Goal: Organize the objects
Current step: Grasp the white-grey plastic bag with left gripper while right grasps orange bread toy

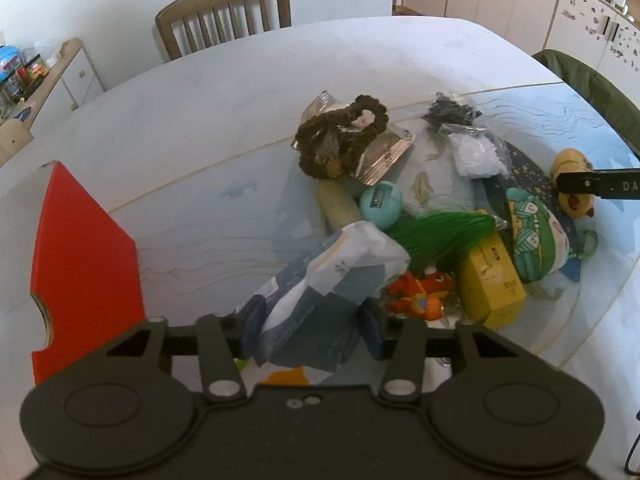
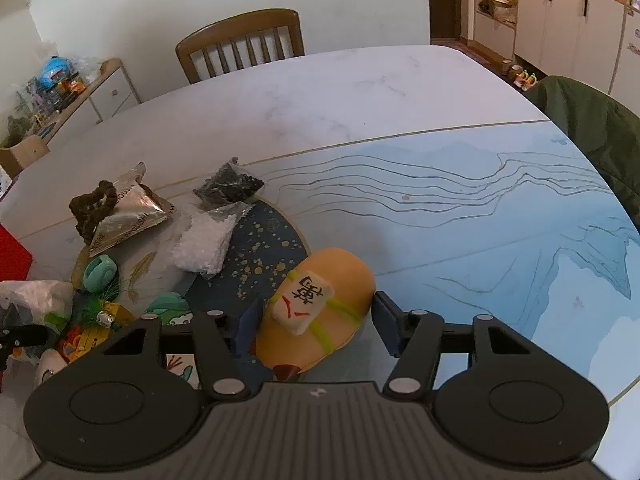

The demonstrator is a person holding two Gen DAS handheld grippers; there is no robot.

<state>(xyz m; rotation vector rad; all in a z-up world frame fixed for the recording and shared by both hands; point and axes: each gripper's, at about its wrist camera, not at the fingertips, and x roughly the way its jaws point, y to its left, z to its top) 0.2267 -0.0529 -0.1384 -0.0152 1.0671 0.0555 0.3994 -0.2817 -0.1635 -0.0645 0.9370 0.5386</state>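
Observation:
A heap of small items lies on a blue printed mat (image 2: 480, 220). In the left wrist view my left gripper (image 1: 312, 328) is shut on a grey and white plastic package (image 1: 332, 280), which tilts up between the fingers. A red box (image 1: 80, 260) stands to its left. In the right wrist view my right gripper (image 2: 316, 328) is shut on a yellow toy (image 2: 332, 280) with a white tile strapped to it; both pads touch its sides. That yellow toy (image 1: 572, 184) also shows at the far right of the left wrist view, under a black finger.
The heap holds a brown crocheted piece (image 1: 340, 140) on a silver foil packet (image 1: 384, 156), bags of black beads (image 1: 452, 110) and white beads (image 1: 476, 156), a teal round item (image 1: 380, 204), a green tassel (image 1: 440, 228), a yellow box (image 1: 490, 284), an orange toy (image 1: 416, 296). A wooden chair (image 2: 240, 44) stands beyond the table.

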